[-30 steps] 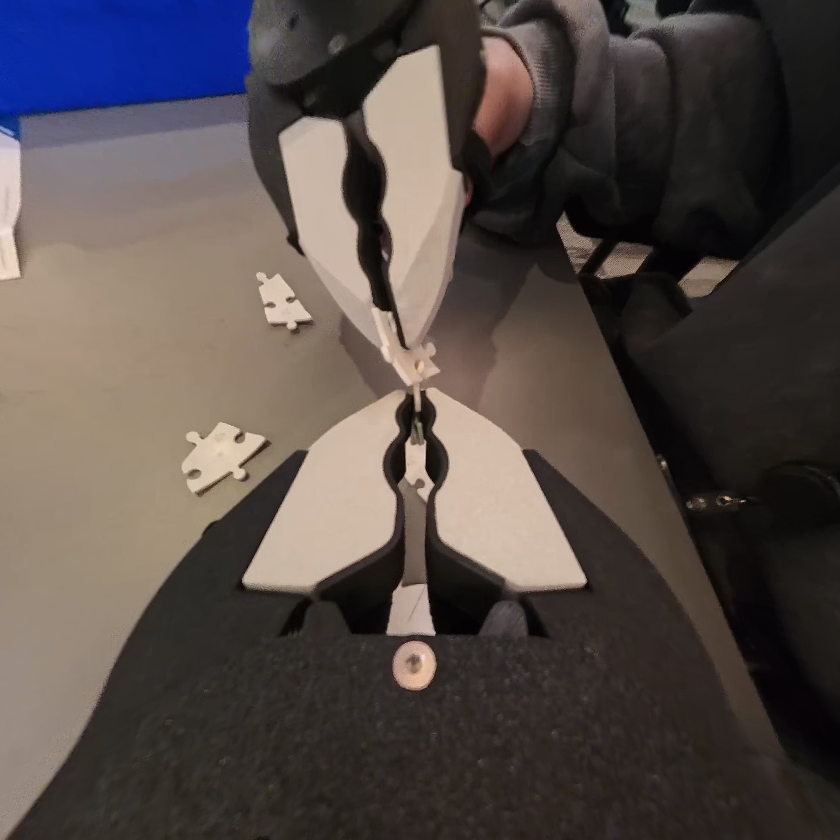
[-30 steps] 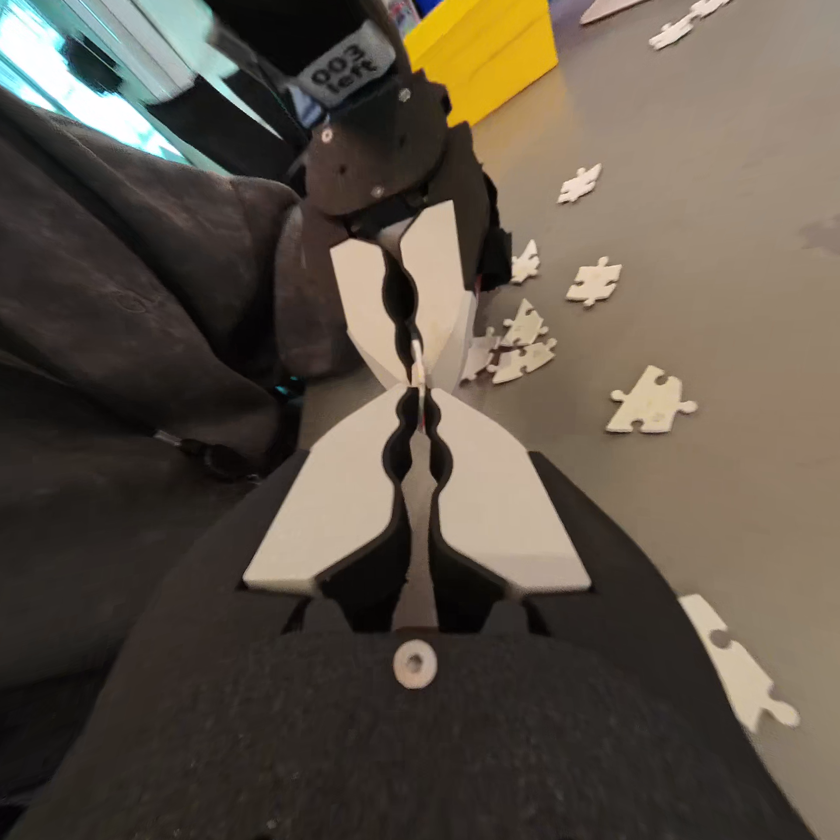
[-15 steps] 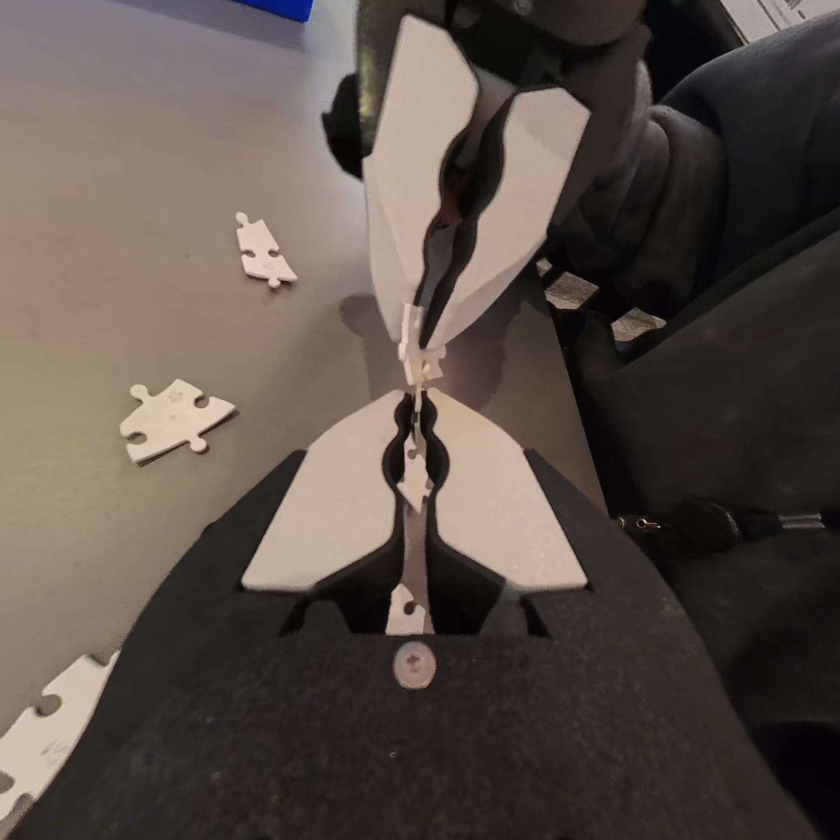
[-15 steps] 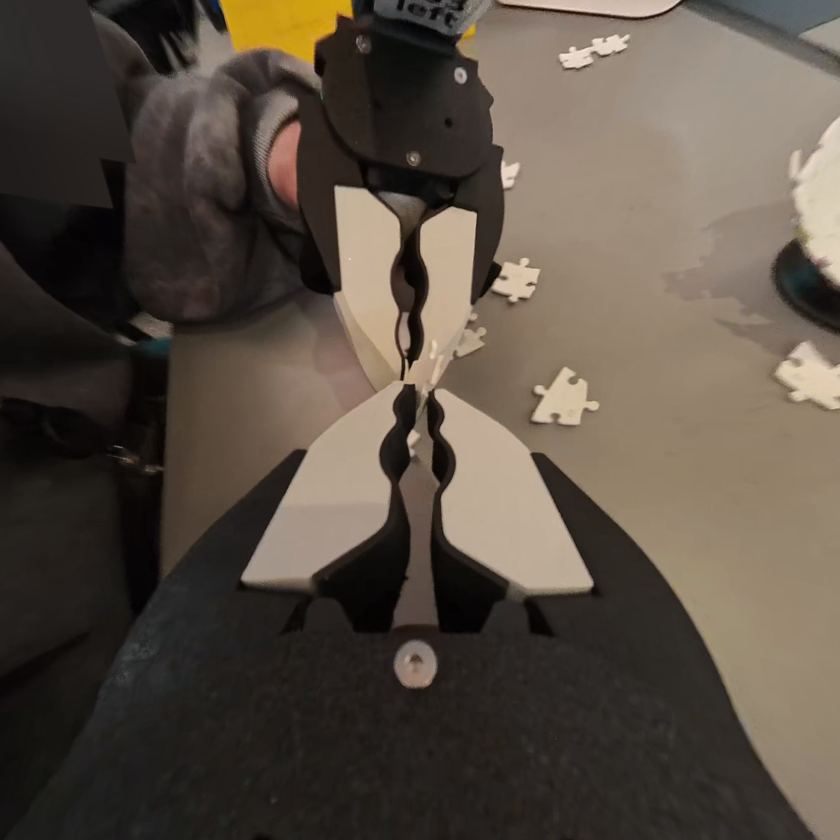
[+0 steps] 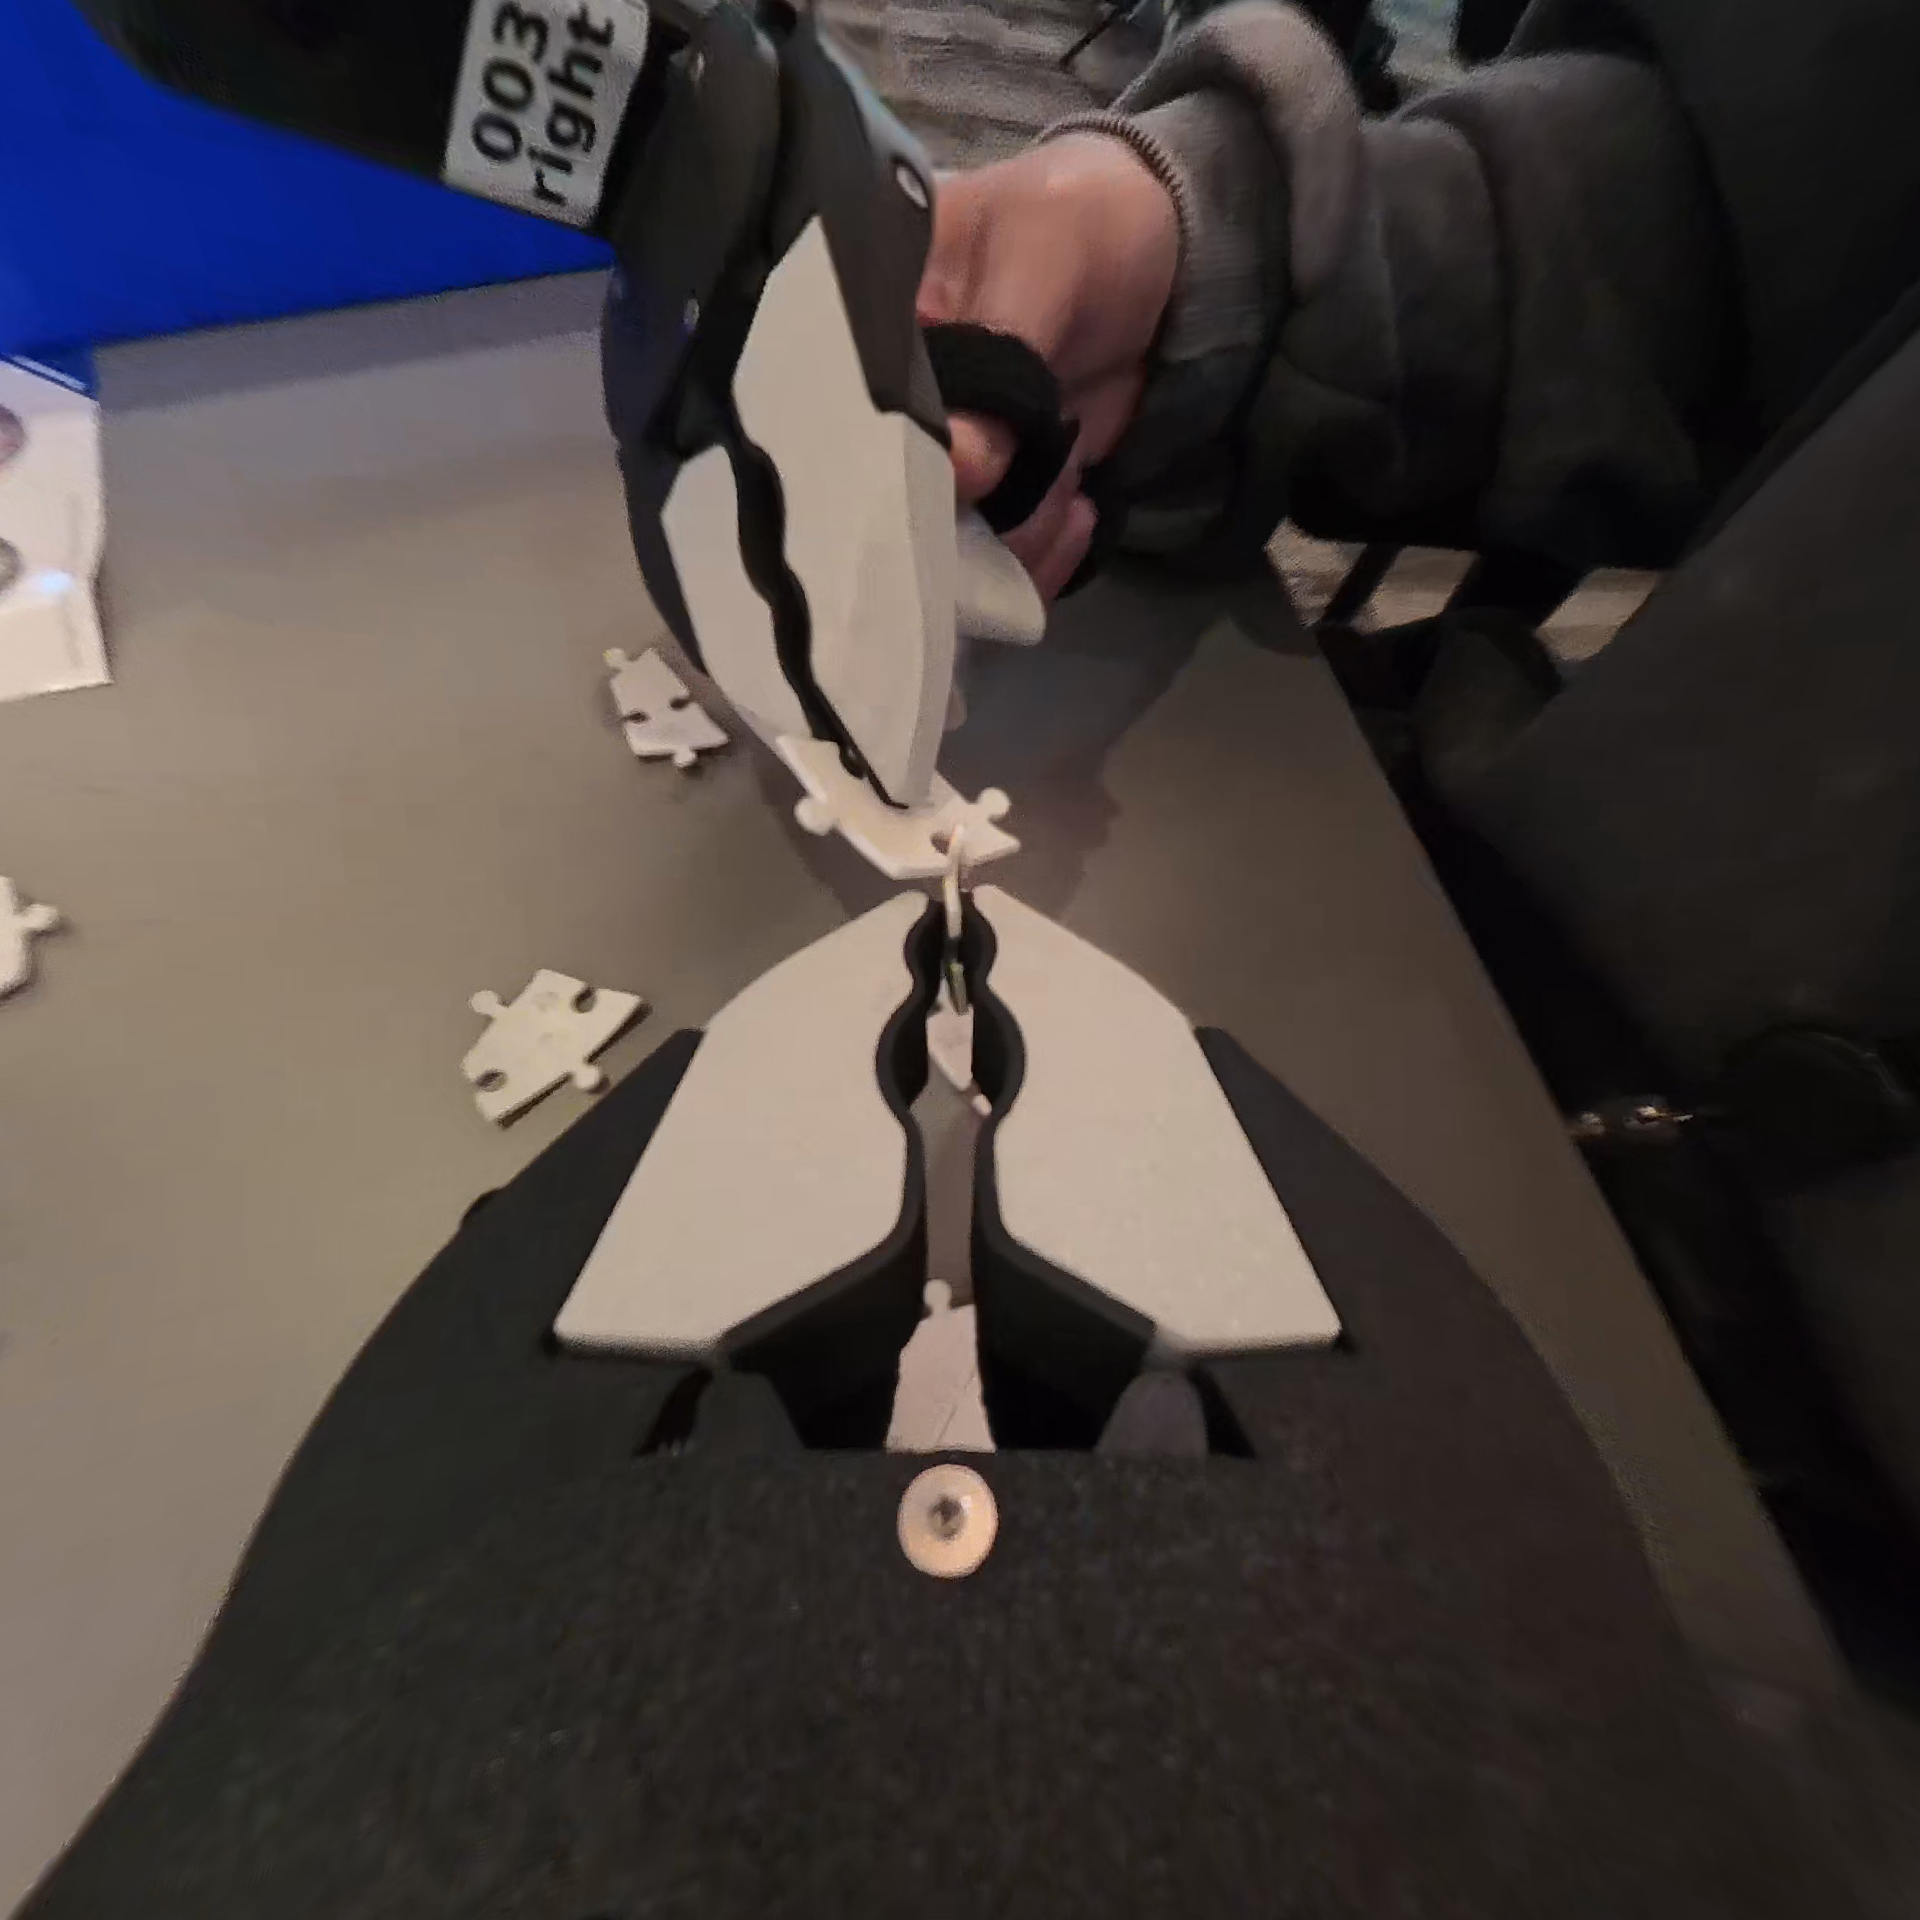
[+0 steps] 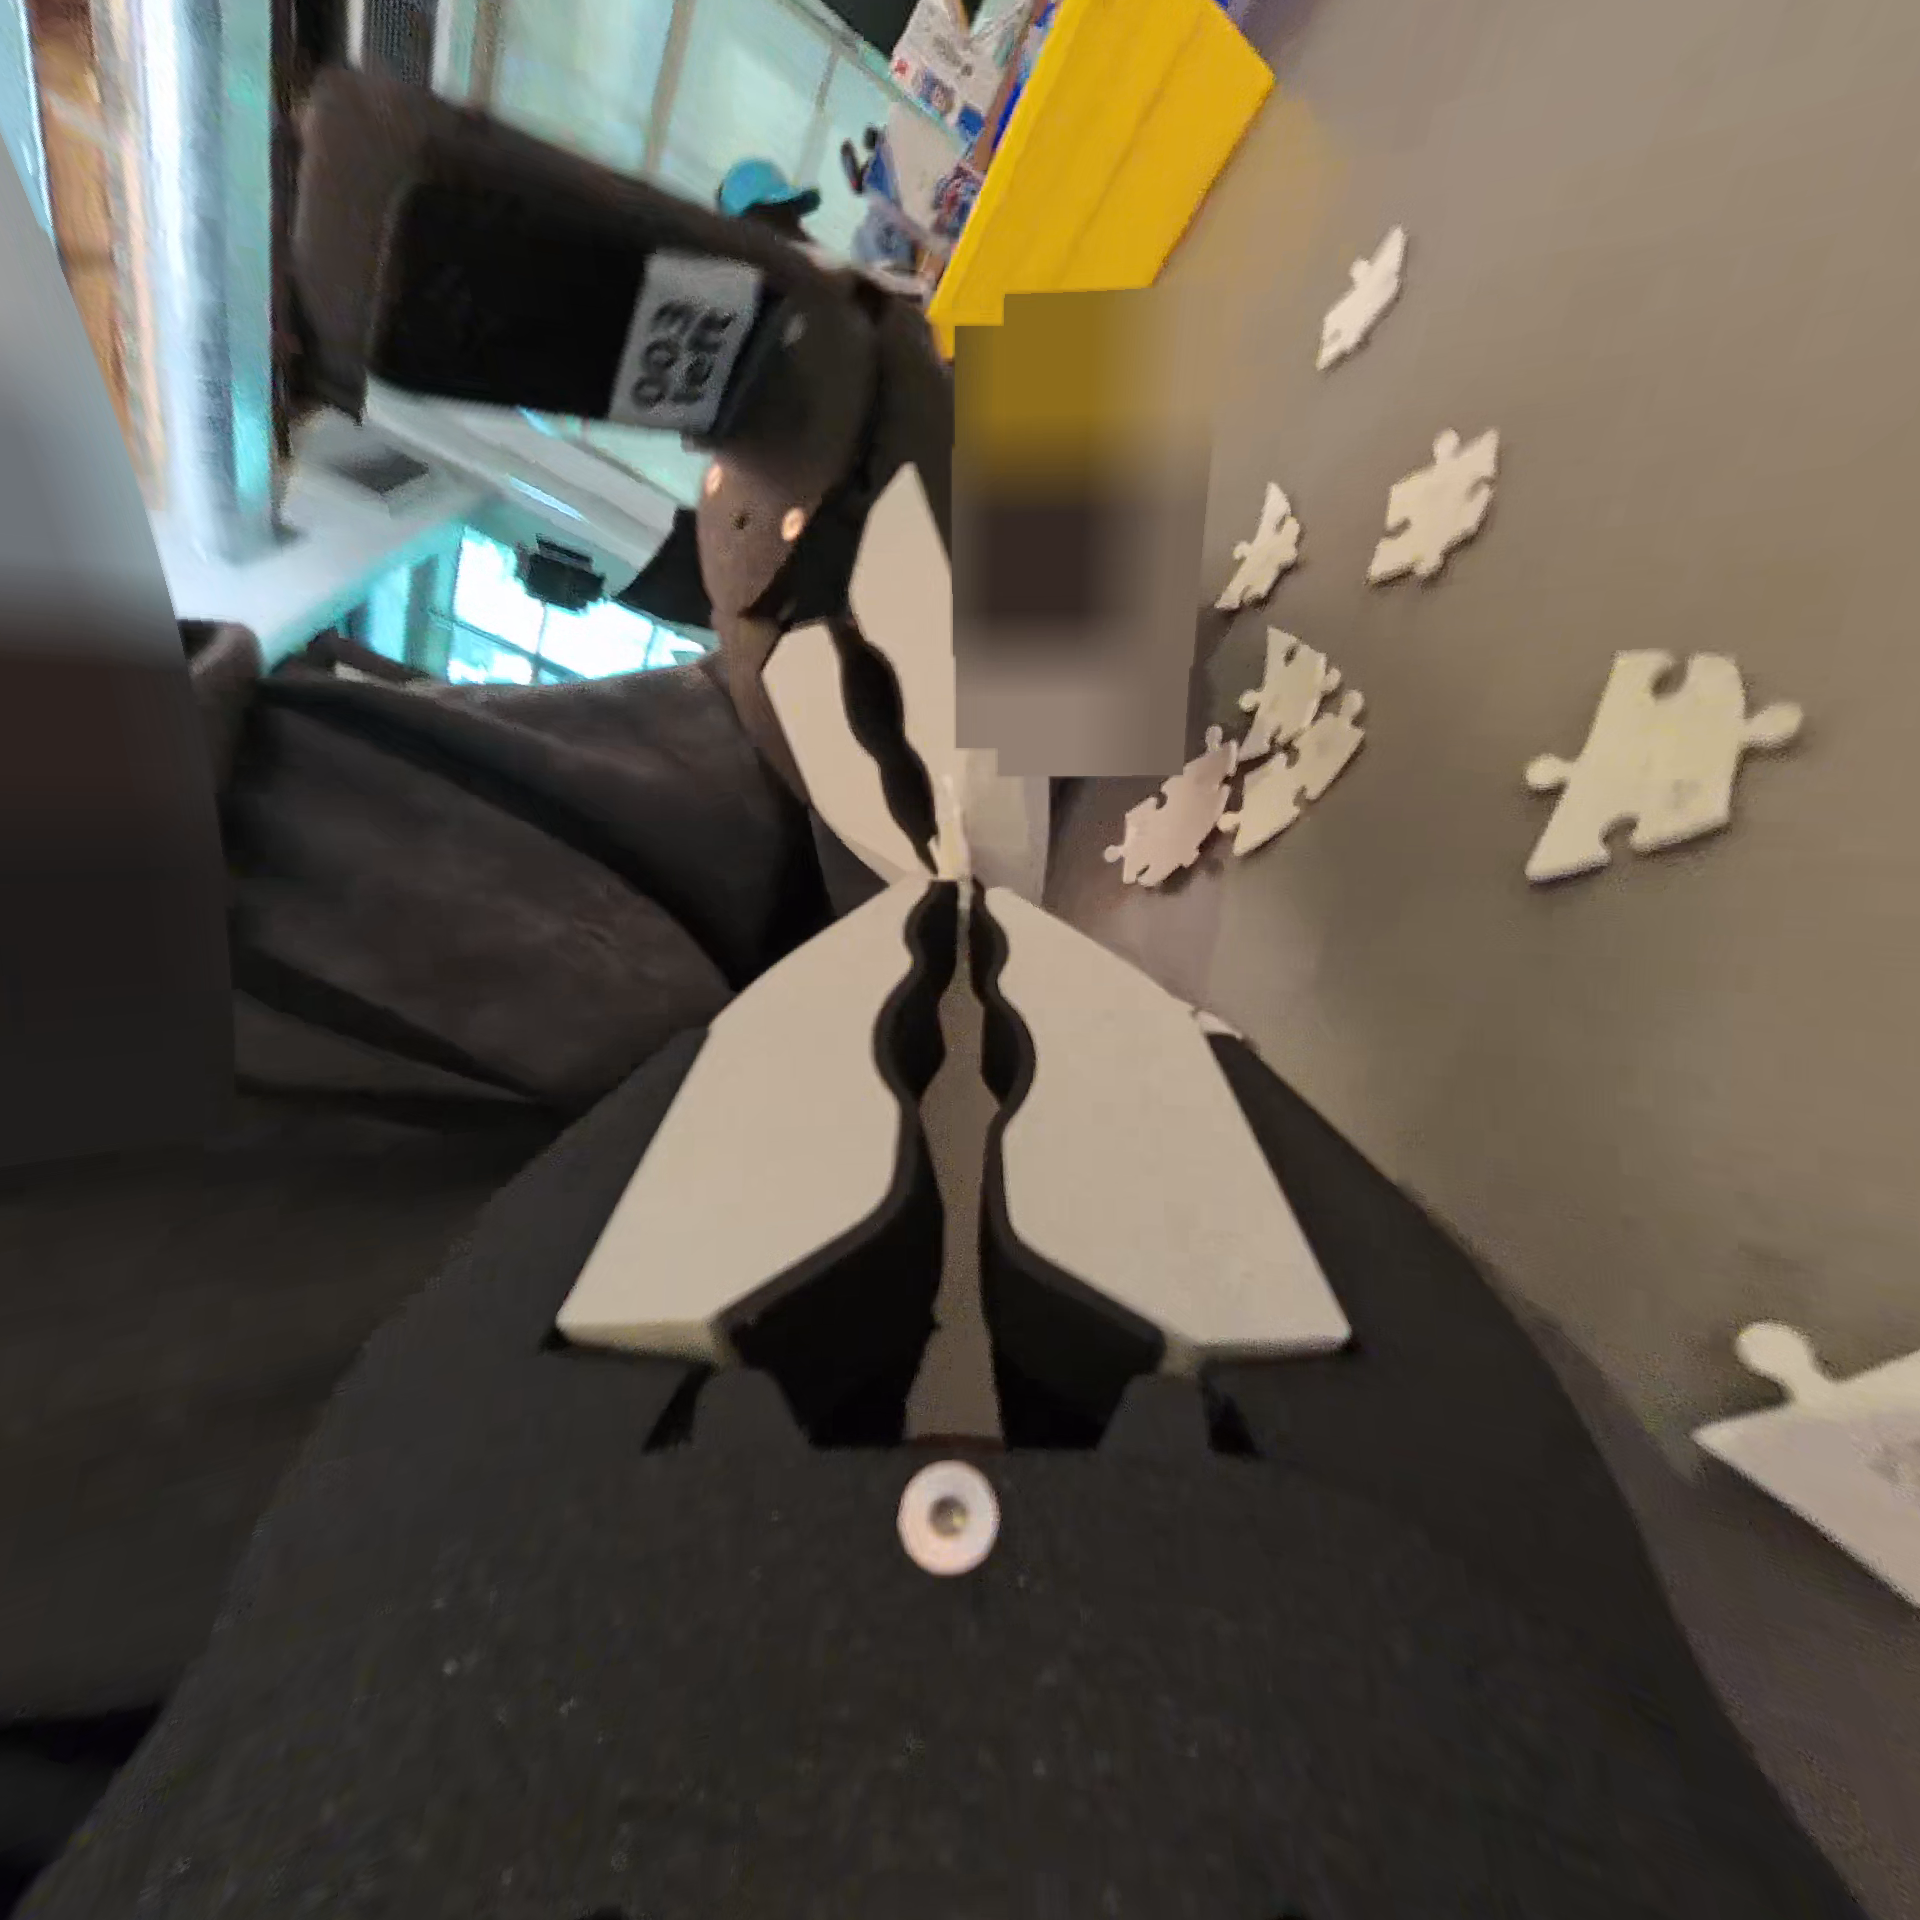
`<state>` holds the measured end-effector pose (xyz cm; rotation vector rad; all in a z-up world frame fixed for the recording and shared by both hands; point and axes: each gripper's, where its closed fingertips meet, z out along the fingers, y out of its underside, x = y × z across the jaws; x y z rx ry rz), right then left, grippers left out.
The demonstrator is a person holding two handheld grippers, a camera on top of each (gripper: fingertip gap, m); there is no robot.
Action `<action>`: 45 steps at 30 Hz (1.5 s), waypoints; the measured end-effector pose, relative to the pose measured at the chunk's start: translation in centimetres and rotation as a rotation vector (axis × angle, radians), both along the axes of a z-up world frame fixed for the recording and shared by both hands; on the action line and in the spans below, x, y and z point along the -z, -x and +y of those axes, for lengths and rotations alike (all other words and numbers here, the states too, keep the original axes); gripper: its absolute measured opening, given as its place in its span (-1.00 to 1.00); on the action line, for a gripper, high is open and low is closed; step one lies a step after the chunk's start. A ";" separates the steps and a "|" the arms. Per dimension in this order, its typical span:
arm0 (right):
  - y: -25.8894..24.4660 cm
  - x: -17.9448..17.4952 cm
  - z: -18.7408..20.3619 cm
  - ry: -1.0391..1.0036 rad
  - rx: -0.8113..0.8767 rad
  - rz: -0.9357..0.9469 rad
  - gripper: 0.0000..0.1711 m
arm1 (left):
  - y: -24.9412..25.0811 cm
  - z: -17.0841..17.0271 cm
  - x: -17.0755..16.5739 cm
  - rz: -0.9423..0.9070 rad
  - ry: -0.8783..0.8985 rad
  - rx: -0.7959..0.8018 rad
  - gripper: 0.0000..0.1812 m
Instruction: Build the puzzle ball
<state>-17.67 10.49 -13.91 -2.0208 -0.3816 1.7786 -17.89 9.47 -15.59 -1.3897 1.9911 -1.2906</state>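
Two white puzzle pieces are being mated in the air just above the table's near edge. The flat piece (image 5: 902, 831) is pinched through its middle by the right tool (image 5: 883, 795), clenched on it, knobs sticking out on both sides. The edge-on piece (image 5: 954, 940) stands upright in the left tool (image 5: 951, 914), likewise clenched, its top knob meeting a notch in the flat piece. In the right wrist view the same joint sits at the right tool's tips (image 6: 951, 894), blurred; whether the knob is seated I cannot tell.

Handling judgement: the pieces look thin, light, stiff plastic and smooth, likely to pivot or slip under a pinch near a rim. Best hold is across the flat body, clear of knobs and notches, so the mating edge stays free. Knobs look like the weak points; push straight in, no twisting.

Loose pieces lie on the grey table (image 5: 312, 831): one (image 5: 545, 1044) left of the left tool, another (image 5: 660, 707) farther back, and a scatter (image 6: 1662, 764) toward the far side in the right wrist view, some overlapping (image 6: 1247, 790).

Writing: each tool body carries a small white label with a printed mark (image 5: 540, 104), (image 6: 686, 343); not transcribed. A printed sheet (image 5: 47, 540) lies at the table's left edge, too small to read. Yellow box (image 6: 1101, 156) and blue panel (image 5: 208, 229) beyond; no legible brand.
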 end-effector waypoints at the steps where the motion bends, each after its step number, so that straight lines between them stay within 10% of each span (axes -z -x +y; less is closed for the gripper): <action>1: 0.1 0.0 -0.1 0.026 0.001 0.019 -0.97 | 0.1 0.1 0.1 -0.010 -0.032 0.000 -0.98; 12: -1.9 -3.2 1.8 0.211 0.329 0.431 -0.97 | -0.9 2.6 -3.7 -0.229 -0.075 -0.188 -0.97; 22: -2.5 -1.2 0.2 -0.406 0.149 -0.509 -0.97 | -0.3 0.1 -0.6 0.081 0.381 -0.013 -0.97; 45: -3.0 6.7 0.2 -0.055 0.181 -0.533 -0.97 | -1.2 0.2 6.0 0.863 0.488 -0.032 -0.95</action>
